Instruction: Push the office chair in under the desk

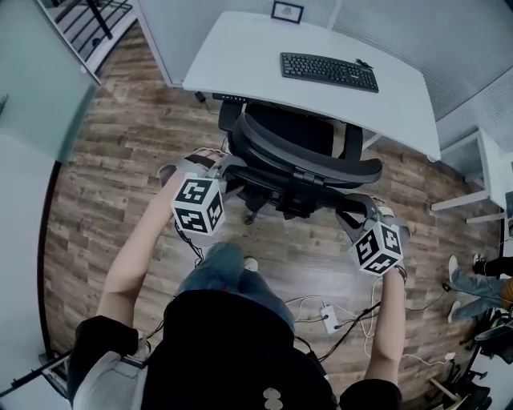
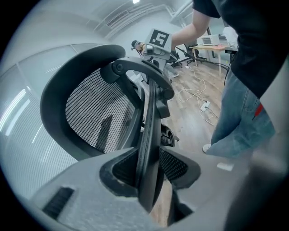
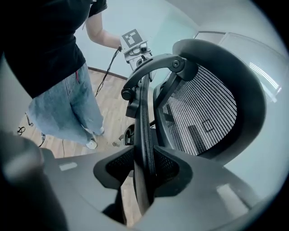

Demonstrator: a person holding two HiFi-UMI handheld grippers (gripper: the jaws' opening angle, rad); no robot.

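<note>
The black mesh office chair (image 1: 309,152) stands with its seat partly under the white desk (image 1: 240,56), its back towards me. My left gripper (image 1: 218,166) is shut on the left edge of the backrest frame, and my right gripper (image 1: 358,210) is shut on the right edge. In the left gripper view the thin black rim (image 2: 151,131) runs upright between the jaws of the left gripper (image 2: 149,169), with the mesh back (image 2: 90,113) beyond. The right gripper view shows the same rim (image 3: 143,126) pinched in the right gripper (image 3: 144,169).
A black keyboard (image 1: 329,70) and a small framed picture (image 1: 287,11) lie on the desk. A power strip (image 1: 329,318) and cables trail on the wood floor by my feet. Another person's legs (image 1: 473,280) and white furniture (image 1: 489,168) are at the right.
</note>
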